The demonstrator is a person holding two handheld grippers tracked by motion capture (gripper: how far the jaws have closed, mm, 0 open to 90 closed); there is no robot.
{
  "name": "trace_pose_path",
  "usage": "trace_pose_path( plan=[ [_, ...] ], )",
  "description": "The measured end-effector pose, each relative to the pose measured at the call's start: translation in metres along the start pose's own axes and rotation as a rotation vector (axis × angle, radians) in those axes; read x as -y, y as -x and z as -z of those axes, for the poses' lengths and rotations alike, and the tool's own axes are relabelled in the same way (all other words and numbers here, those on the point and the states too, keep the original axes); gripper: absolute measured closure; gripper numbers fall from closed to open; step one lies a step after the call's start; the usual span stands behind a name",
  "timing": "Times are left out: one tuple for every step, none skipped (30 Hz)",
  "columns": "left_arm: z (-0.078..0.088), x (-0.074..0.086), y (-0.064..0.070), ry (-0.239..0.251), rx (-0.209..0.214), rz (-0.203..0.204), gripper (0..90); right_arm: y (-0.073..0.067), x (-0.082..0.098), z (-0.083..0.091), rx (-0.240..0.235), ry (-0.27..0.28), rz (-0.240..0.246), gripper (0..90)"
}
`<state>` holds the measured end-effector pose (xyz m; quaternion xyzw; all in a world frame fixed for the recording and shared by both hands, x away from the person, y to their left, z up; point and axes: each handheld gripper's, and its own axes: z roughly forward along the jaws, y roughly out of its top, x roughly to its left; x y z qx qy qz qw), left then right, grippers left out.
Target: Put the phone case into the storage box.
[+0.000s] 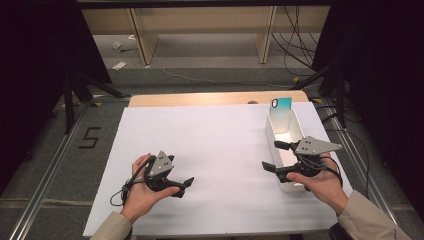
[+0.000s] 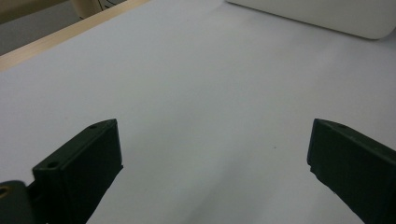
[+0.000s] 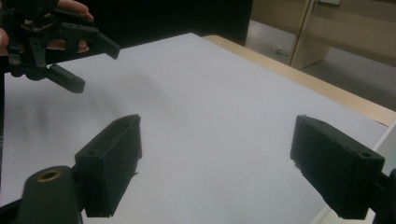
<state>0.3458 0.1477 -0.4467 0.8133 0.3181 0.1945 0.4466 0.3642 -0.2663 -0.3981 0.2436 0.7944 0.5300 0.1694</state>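
Both tongs held idle over the worktop — nothing gripped yet.
The phone (image 1: 281,104) stands upright at 12 o'clock in the bin (image 1: 275,140), at the worktop's (image 1: 210,150) 2 o'clock. Right tongs (image 1: 276,156) and left tongs (image 1: 186,185) are spread wide, touching nothing — a reach by the right tongs towards the phone seems called for.

Your right claw (image 1: 274,156) covers the near end of the white bin (image 1: 283,131), the phone's (image 1: 281,104) lower part is hidden in that bin, and the left gripper view crops the bin (image 2: 322,16) at the top edge.
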Motion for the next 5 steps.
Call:
trace_pose_path(
  plan=[
    [-0.0001,-0.0001,0.0001,0.001,0.001,0.001,2.9,0.0002,-0.0002,0.0002,0.0,0.002,0.001,17.6],
    [-0.0002,-0.0003,0.0001,0.001,0.002,0.002,2.9,0.0003,-0.0004,0.0004,-0.001,0.003,0.0,17.7],
    [-0.0005,-0.0004,0.0002,0.003,0.002,0.004,2.9,0.0006,-0.0005,0.0005,-0.001,0.006,0.0,17.6],
    [-0.0004,-0.0007,0.0,0.001,0.003,0.002,3.0,0.0009,-0.0005,0.0004,0.0,0.008,-0.002,17.4],
    [-0.0004,-0.001,-0.0002,0.0,0.004,0.002,3.1,0.0014,-0.0005,0.0004,0.001,0.008,-0.003,17.4]
  ],
)
